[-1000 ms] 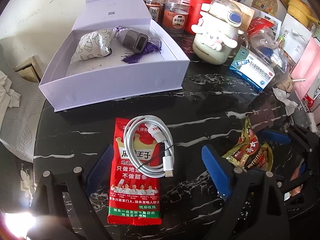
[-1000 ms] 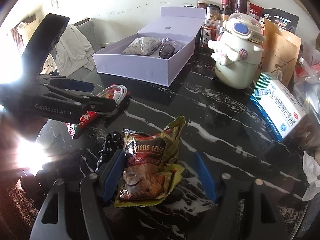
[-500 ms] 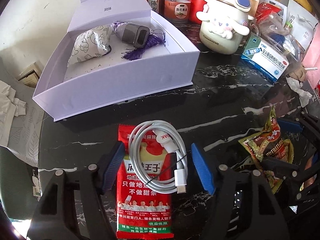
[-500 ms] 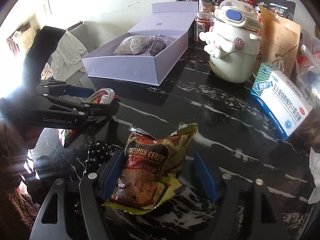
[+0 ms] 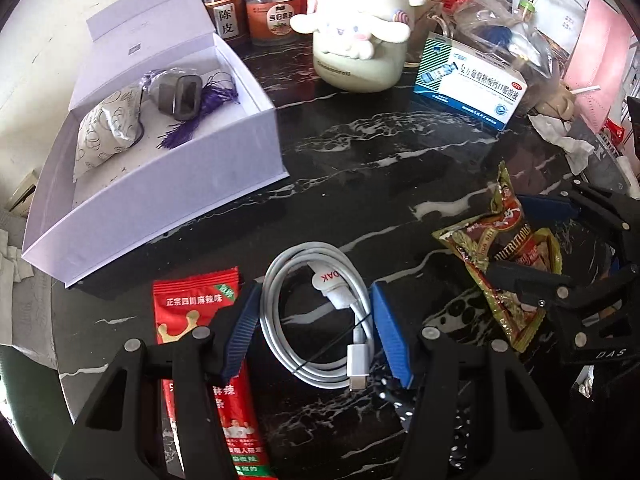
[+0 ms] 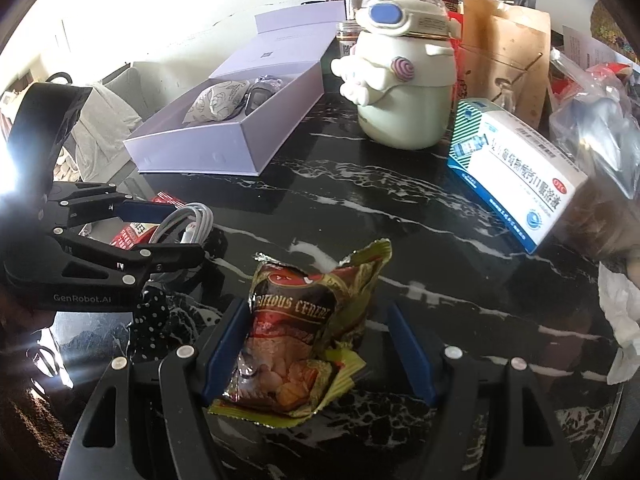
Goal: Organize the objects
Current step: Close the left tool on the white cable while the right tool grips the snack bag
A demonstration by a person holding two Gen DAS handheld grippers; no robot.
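A coiled white charging cable (image 5: 276,320) sits between the blue pads of my left gripper (image 5: 316,332). The jaws are closing and both pads touch the coil's sides. The cable lies just right of a red snack packet (image 5: 192,312) on the black marble table (image 5: 360,184). In the right wrist view the left gripper (image 6: 188,236) holds the cable (image 6: 192,220) low over the table. My right gripper (image 6: 316,352) straddles an opened gold-and-red snack bag (image 6: 296,320). Its left pad is against the bag and its right pad stands clear of it.
An open lilac box (image 5: 180,192) at the back left holds a patterned pouch and a grey device with a purple tassel. A cartoon-dog bottle (image 5: 356,52), jars (image 5: 272,20), a blue-white medicine box (image 5: 468,84) and crumpled tissue (image 5: 564,144) crowd the back and right. Black polka-dot cloth (image 6: 156,320) lies near the front.
The left jaws narrowed from wide open onto the cable coil. The cable came off the red packet and shifted right with the gripper. The right gripper drifted along over the snack bag.
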